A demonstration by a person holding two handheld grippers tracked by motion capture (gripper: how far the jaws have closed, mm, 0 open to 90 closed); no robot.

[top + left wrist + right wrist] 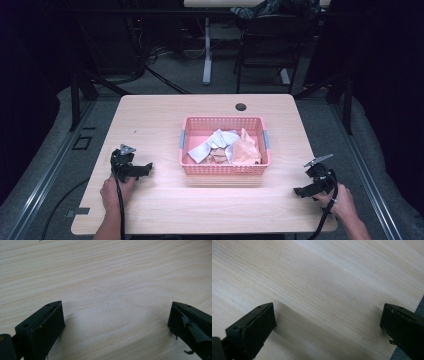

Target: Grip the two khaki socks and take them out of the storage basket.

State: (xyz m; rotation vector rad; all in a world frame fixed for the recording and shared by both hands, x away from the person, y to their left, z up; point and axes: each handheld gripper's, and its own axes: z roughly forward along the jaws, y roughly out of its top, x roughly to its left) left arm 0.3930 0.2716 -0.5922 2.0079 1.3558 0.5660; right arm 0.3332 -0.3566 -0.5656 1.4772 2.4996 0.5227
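Two forearms are reaching in from the near edge of the wooden table (165,107), each hand gripping a black tool. Left of the pink basket (224,170), and well apart from it, the left gripper (144,168) is resting low over bare wood with its jaws spread wide and nothing between them; its own view is showing only wood grain between the two black pads. Right of the basket, near the table's right edge, the right gripper (301,191) is likewise sitting wide apart and empty. Crumpled white paper (216,142) and an orange plastic bag (245,150) are lying inside the basket, touching each other. Beyond the basket, a dark round hole (241,107) is sitting in the tabletop.
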